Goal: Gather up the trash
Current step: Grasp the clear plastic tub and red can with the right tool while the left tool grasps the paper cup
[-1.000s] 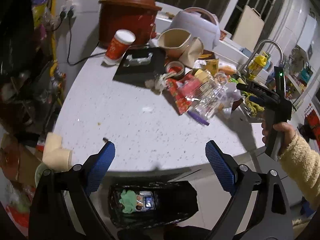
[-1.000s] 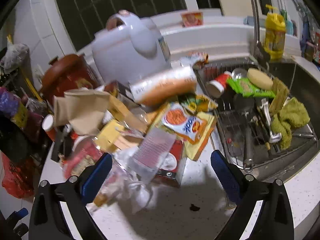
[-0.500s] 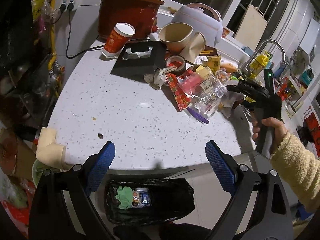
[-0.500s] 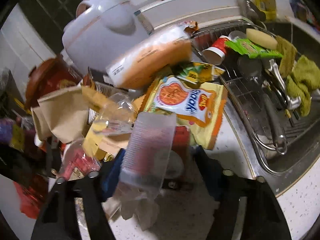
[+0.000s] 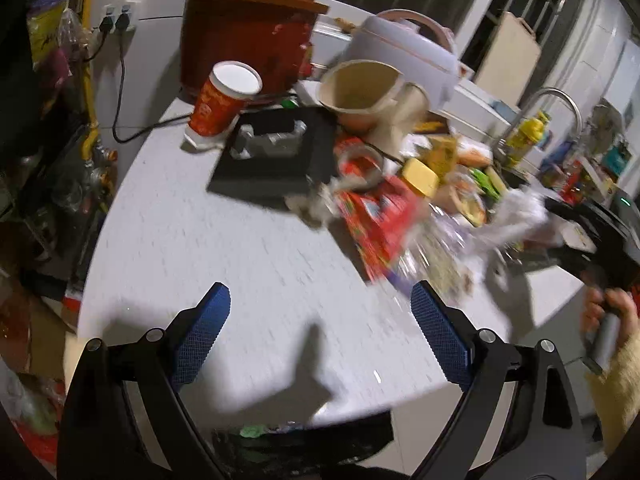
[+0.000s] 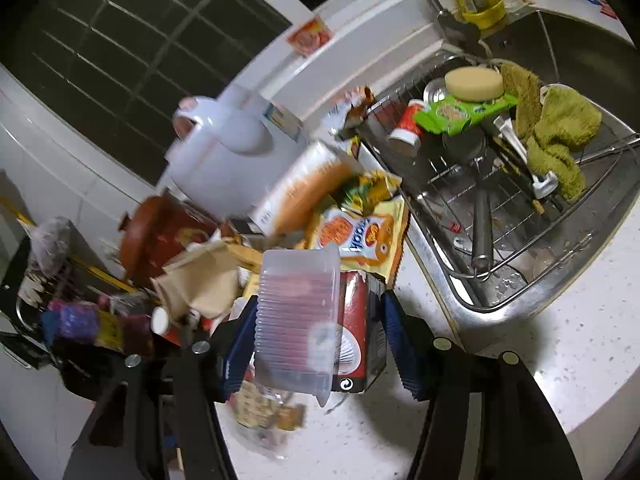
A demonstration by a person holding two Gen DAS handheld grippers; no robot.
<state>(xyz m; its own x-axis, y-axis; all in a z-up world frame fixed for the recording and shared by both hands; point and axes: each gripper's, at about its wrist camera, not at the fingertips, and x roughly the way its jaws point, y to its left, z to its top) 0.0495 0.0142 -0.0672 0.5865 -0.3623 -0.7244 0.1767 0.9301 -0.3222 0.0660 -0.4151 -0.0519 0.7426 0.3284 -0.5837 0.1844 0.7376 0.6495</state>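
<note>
Trash is heaped on the white counter: a red wrapper, a yellow snack bag and an orange bread pack. My right gripper is closing, with a clear ribbed plastic container and a red carton between its blue pads, which touch both sides. In the left wrist view this gripper reaches into the blurred pile from the right, held by a hand. My left gripper stands open and empty over the counter's front edge.
A black-lined bin sits below the counter's front edge. A red paper cup, a brown pot, a white rice cooker and a black tray stand at the back. A sink rack with utensils lies to the right.
The right jaws have closed in from wide open onto the clear container and carton, and that gripper has rolled. The left gripper has moved forward over the counter, with less of the bin showing.
</note>
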